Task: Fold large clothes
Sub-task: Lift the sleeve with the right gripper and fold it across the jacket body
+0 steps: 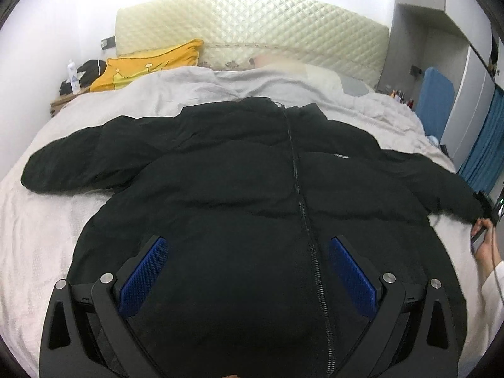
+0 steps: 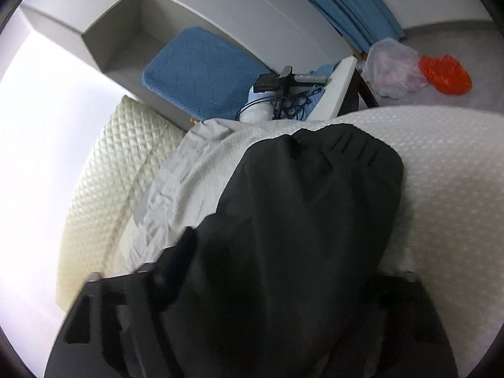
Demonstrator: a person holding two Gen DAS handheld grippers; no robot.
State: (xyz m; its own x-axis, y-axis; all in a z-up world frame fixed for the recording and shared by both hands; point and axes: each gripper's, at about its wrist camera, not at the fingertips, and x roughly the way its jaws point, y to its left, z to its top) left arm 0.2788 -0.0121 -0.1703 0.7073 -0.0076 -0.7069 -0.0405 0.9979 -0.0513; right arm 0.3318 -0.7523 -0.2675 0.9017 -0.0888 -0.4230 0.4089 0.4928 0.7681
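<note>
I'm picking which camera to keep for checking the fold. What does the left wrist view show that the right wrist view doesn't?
Only the left wrist view shows the whole jacket front with its zipper, both sleeves spread out, a yellow pillow and the open left tool. Only the right wrist view shows the cuff end of one sleeve up close, an orange bag and a clear bag. Both show the black jacket on the bed.

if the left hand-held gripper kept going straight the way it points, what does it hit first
Most likely the black jacket. The left hand-held gripper hangs open over the jacket's lower front, angled down, so its blue pads would land on the fabric beside the zipper. How far above it they are is unclear.
</note>
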